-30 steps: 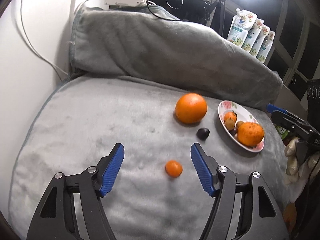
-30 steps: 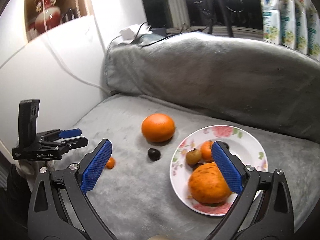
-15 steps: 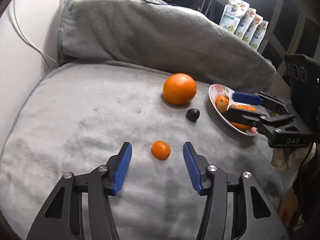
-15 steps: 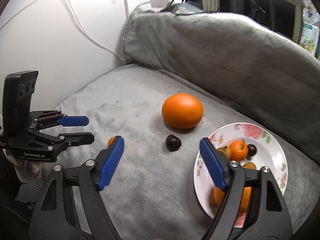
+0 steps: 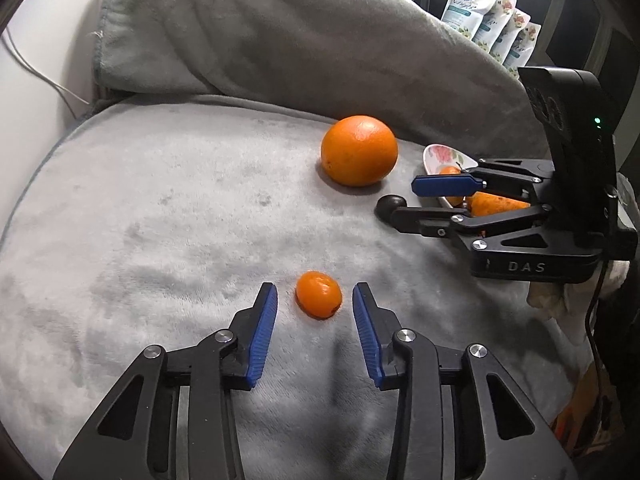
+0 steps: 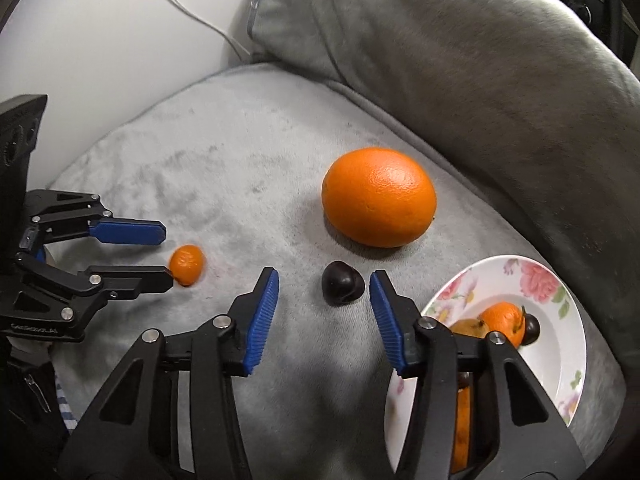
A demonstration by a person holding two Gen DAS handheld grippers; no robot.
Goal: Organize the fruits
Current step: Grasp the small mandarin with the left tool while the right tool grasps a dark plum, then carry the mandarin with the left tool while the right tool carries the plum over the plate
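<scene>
My left gripper point(image 5: 314, 294) is open with a small orange kumquat point(image 5: 319, 293) between its blue fingertips on the grey blanket; it also shows in the right wrist view point(image 6: 186, 263). My right gripper point(image 6: 324, 282) is open around a dark plum-like fruit point(image 6: 343, 283), which the left wrist view shows partly hidden point(image 5: 390, 203). A large orange point(image 6: 378, 197) lies just beyond it, also seen in the left wrist view point(image 5: 359, 150). A floral plate point(image 6: 560, 344) at the right holds several small fruits.
A thick grey cushion point(image 5: 280, 40) rises behind the blanket. A white wall with a cable point(image 6: 100, 20) is at the left. Several refill pouches point(image 5: 492, 20) stand at the back right.
Both grippers have moved forward and down. The left jaws now flank the kumquat and have narrowed; the right gripper has swung left from over the plate and now flanks the dark fruit.
</scene>
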